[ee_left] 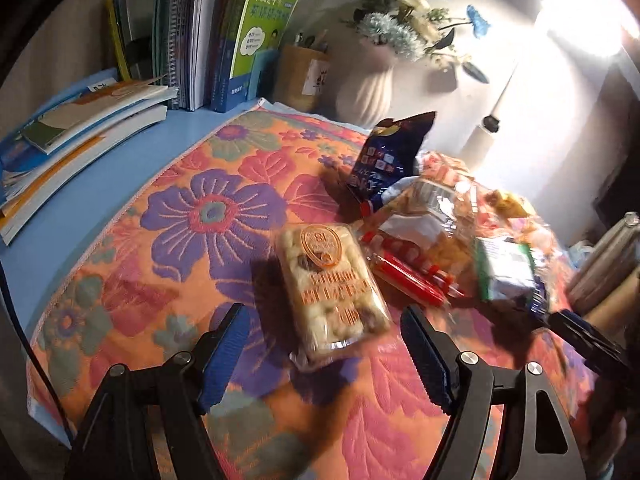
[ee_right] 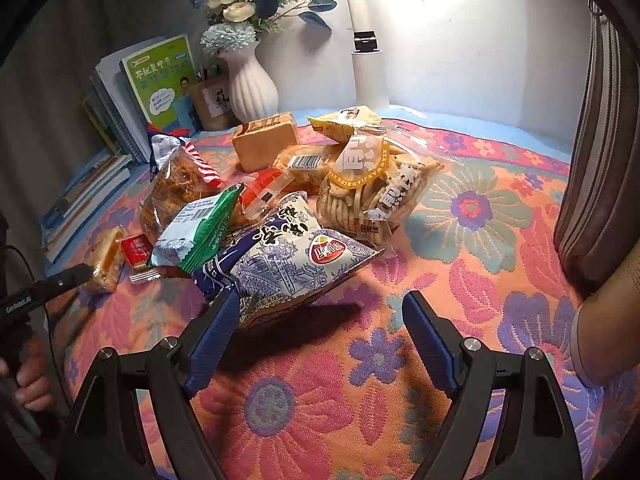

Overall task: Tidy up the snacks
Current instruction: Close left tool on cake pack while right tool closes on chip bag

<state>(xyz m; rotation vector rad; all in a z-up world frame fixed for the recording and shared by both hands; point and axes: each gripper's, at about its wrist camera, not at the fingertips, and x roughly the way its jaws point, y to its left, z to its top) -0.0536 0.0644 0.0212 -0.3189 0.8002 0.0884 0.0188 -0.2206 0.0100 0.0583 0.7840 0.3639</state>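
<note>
A clear pack of puffed rice bar (ee_left: 332,292) lies alone on the floral cloth (ee_left: 192,216), between the fingertips of my left gripper (ee_left: 326,314). That gripper is open and its blue pads stand clear of the pack. To the right is the snack heap: a dark blue bag (ee_left: 388,160), a red stick pack (ee_left: 408,276) and a green-white pack (ee_left: 508,272). My right gripper (ee_right: 320,300) is open. A blue-and-white chip bag (ee_right: 296,256) lies by its left finger (ee_right: 212,336), not squeezed. Behind it are a bag of rice crackers (ee_right: 376,188) and a brown bread block (ee_right: 264,140).
Books (ee_left: 208,40) stand and lie at the back left, beside a pen holder (ee_left: 300,76) and a white vase of flowers (ee_right: 252,84). A bright lamp (ee_left: 580,20) shines at the back right. A grey curtain (ee_right: 600,160) hangs at the right edge.
</note>
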